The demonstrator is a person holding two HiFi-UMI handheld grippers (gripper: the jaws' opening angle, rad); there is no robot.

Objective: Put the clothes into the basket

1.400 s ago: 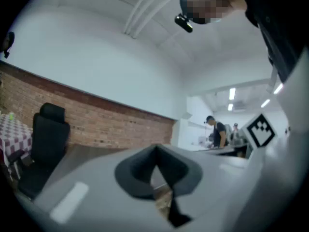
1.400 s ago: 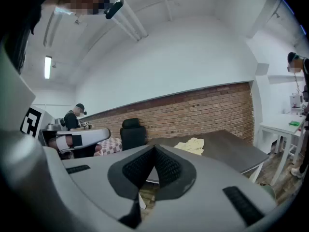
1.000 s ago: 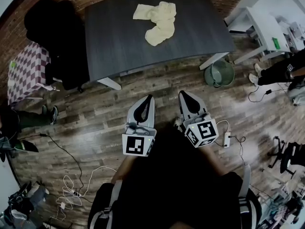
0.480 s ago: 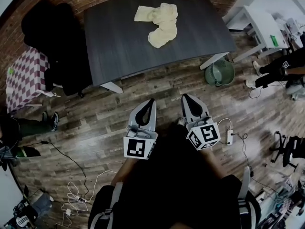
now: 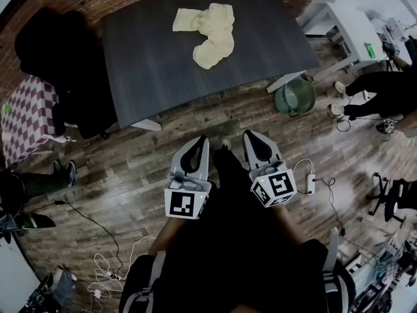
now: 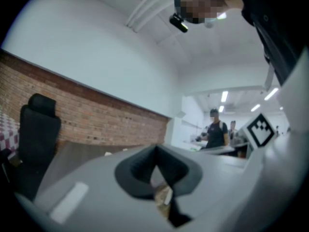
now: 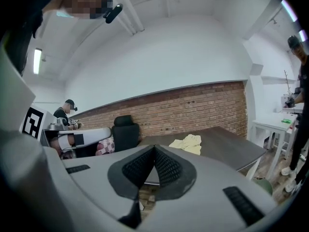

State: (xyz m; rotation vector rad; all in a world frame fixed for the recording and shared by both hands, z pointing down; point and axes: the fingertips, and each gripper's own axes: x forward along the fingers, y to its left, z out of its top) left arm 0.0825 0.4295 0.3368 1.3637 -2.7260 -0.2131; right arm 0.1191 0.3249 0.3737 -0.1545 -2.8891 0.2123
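Observation:
A crumpled pale yellow garment (image 5: 207,31) lies on the dark grey table (image 5: 150,70), toward its far side. A round green basket (image 5: 296,98) stands on the wood floor by the table's right leg. My left gripper (image 5: 204,139) and right gripper (image 5: 247,135) hover side by side over the floor, well short of the table, and both point at it. In the left gripper view the left gripper (image 6: 155,148) has its jaws met with nothing between them. The right gripper (image 7: 154,148) is shut and empty too, with the yellow garment (image 7: 188,143) far beyond it on the table (image 7: 227,146).
A black office chair (image 5: 58,51) and a checked seat (image 5: 29,109) stand left of the table. A white desk (image 5: 352,25) and a person (image 5: 384,93) are at the right. Cables (image 5: 104,263) and a power strip (image 5: 308,184) lie on the floor.
Both grippers have drifted a little toward the table as the person steps forward. A foot now shows between them. The jaws stay shut and the garment has not moved.

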